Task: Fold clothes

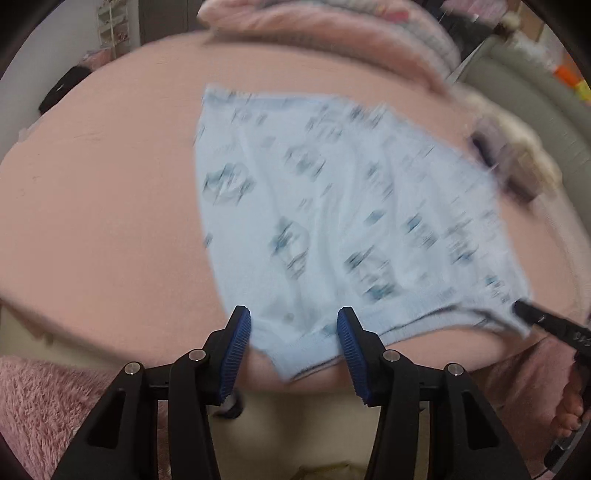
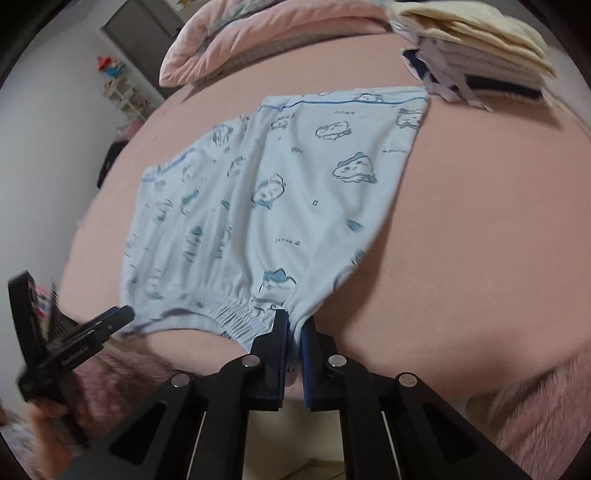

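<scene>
So the light blue cotton shorts with the dark blue cartoon print (image 2: 280,192) are spread out on the pink bedsheet (image 2: 480,221), elastic waistband at the near edge of the bed, leg openings with the blue piping pointing toward the far side. They lie mostly flat, with a few soft creases running down the middle.

The right tongs (image 2: 294,325) are pinched together on the near right corner of the waistband. You can see the fabric bunched into a little gather going right between the blue pads, and that corner is pulled up off the sheet a bit. In the left wrist view the same tongs (image 1: 524,308) show up as a black tip at the right edge of the shorts, touching the cloth.

The left tongs (image 1: 293,321) stand apart, with the near left part of the waistband lying in the gap between the ribbed blue pads (image 1: 240,343). That view is pretty motion-blurred, so I can't tell whether the pads actually touch the fabric. From the right wrist view the left tongs (image 2: 122,315) sit just beside the near left corner of the waistband, with a hand (image 2: 48,410) gripping the black handle.

At the far end of the bed there's a folded pink quilt (image 2: 258,33), and to the far right a stack of folded cream and white clothes (image 2: 476,48). A fuzzy pink garment (image 2: 546,413) shows along the near edge.
</scene>
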Demonstrator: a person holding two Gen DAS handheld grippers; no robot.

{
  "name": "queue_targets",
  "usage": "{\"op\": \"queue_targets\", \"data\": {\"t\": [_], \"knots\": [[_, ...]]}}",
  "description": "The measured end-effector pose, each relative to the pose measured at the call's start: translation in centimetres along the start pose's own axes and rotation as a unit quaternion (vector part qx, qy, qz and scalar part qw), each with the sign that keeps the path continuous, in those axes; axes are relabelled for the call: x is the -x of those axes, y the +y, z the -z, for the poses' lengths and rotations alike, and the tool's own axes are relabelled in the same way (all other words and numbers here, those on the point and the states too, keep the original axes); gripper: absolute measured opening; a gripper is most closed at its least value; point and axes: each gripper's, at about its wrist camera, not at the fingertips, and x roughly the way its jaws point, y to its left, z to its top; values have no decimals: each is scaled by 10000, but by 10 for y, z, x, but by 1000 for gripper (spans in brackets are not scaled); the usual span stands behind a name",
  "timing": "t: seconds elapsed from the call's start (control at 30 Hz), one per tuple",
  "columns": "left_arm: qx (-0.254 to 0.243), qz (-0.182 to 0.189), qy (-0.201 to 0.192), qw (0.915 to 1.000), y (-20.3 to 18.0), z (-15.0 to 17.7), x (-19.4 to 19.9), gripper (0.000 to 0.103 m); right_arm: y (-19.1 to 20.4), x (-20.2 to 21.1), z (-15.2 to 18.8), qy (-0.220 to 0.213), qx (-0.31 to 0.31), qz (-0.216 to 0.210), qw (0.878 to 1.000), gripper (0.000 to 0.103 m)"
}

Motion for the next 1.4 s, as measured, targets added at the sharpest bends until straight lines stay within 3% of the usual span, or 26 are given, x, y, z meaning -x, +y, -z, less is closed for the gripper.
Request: {"op": "queue_targets", "data": {"t": [0.07,0.1,0.17,0.23,0.37,0.4,0.5,0.7,0.77,0.8,0.83,0.9,1.07,1.27,1.33,1.4], "knots": [[-180,256,-317,9990,-9,-5,13,46,-1,10,-2,-122,46,157,9998,4],[-269,236,-332,9988,-12,-7,13,46,0,10,-2,-171,170,441,9987,4],[-393,-77,11,9992,-16,-10,-6,46,-16,2,-3,61,130,652,9978,4],[-270,-141,628,9976,-7,-3,-31,47,-31,-10,4,397,-187,378,9983,4],[-34,123,499,9987,5,4,-26,46,-40,-6,8,310,-626,-451,9965,6],[-19,138,471,9988,5,3,-26,46,-38,-4,5,258,-668,-601,9956,11],[14,189,386,9991,5,1,-24,46,-31,1,0,128,-867,-920,9919,42],[-19,289,289,9992,5,-1,-25,46,-36,2,1,66,-1436,-1268,9815,55],[-18,291,322,9991,5,-1,-29,46,-31,-14,3,308,-1294,-1028,9858,50],[-37,279,336,9990,5,-1,-30,46,-26,-29,4,590,-1161,-979,9866,13],[-47,280,351,9990,5,-1,-30,46,-21,-45,6,871,-1027,-930,9865,6],[20,359,386,9986,8,1,-28,46,-21,-51,1,991,-1171,-1073,9823,6],[366,602,140,9974,25,-6,-10,46,10,-32,-31,656,-550,-680,9940,6],[876,687,-205,9936,57,-11,-1,46,115,-32,-95,377,869,-696,9931,6],[1004,699,-148,9924,66,-8,-4,46,155,-49,-101,491,1282,-775,9875,7],[1121,730,-60,9910,73,-8,-8,46,187,-76,-99,877,1632,-871,9788,10]]}}
